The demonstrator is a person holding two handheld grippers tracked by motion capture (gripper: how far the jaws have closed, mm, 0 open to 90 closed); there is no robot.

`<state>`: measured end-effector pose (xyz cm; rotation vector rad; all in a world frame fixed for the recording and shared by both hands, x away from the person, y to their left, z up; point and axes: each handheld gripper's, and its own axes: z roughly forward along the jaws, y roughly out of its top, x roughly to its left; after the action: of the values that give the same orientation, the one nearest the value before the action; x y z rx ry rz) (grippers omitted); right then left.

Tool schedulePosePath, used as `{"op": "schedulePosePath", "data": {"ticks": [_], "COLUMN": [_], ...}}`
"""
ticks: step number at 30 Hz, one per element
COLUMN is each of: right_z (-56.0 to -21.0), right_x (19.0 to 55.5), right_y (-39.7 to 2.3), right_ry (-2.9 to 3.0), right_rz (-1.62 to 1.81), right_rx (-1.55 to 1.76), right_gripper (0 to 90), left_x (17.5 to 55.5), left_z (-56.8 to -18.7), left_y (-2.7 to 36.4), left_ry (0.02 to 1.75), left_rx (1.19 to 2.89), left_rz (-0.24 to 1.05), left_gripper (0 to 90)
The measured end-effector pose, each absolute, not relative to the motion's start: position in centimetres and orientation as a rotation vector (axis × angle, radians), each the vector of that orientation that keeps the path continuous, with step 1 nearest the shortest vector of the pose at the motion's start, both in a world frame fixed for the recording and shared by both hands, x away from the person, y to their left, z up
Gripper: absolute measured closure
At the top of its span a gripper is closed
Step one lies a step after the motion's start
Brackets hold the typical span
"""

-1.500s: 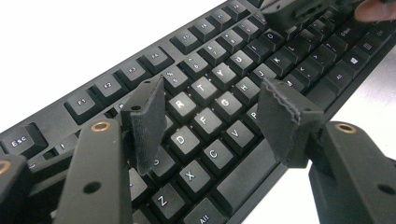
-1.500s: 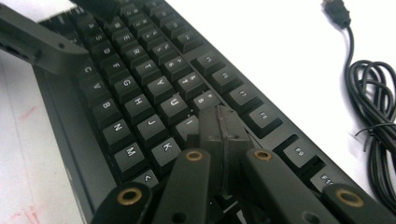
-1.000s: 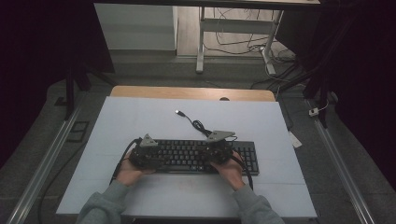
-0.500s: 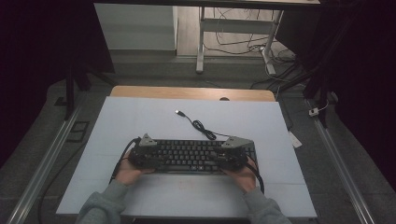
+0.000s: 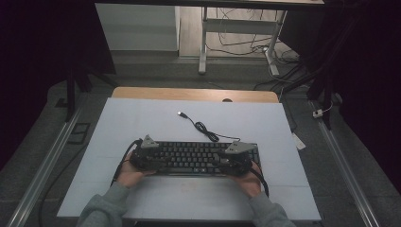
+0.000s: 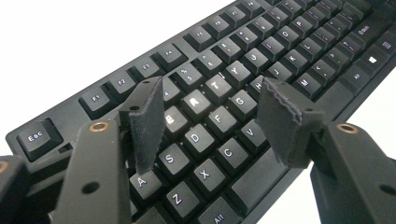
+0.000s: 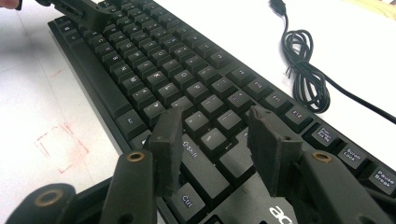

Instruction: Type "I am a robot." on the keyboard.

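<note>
The keyboard lies at six o'clock on the table. The left gripper and right gripper, the latter's jaws just opened, hover half-open over the keys, gripping nothing. A low pad could snag a keycap.

Matt black plastic keyboard on a smooth white table, wooden far edge

A big white table holds the things. Its far edge is a strip of light brown wood. A black keyboard lies flat on the near half, about in the middle from left to right. Its thin black cable curls on the table just behind it. The plug lies farther back.
</note>
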<state>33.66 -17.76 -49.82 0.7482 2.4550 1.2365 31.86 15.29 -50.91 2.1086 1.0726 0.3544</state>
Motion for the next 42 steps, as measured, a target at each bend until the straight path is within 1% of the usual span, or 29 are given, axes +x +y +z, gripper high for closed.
{"op": "schedulePosePath", "data": {"ticks": [5,8,12,17,18,27,42], "right_z": [-49.8,-49.8,-49.9,-49.9,-49.9,-50.0,-50.0], "right_x": [33.7,33.8,33.8,33.9,33.9,33.9,33.9], "right_y": [-17.9,-17.9,-17.8,-17.8,-17.8,-17.7,-17.7], "right_ry": [2.451,2.450,2.453,2.455,2.456,2.459,2.457], "right_rz": [1.240,1.237,1.232,1.231,1.230,1.225,1.223], "right_rx": [0.749,0.749,0.749,0.749,0.748,0.748,0.746], "right_gripper": [55.1,55.0,54.7,54.5,54.5,54.3,54.1], "left_x": [31.9,32.0,32.2,32.5,32.6,33.5,34.0], "left_z": [-50.9,-50.9,-51.0,-51.1,-51.1,-51.7,-52.2], "left_y": [15.2,15.0,14.5,13.9,13.8,12.5,12.3], "left_ry": [1.069,1.058,1.041,1.032,1.027,1.029,1.063], "left_rx": [2.094,2.091,2.094,2.108,2.111,2.147,2.168], "left_rz": [0.372,0.386,0.394,0.396,0.391,0.388,0.393], "left_gripper": [46.8,52.3,65.7,86.7,89.1,89.3,89.4]}}
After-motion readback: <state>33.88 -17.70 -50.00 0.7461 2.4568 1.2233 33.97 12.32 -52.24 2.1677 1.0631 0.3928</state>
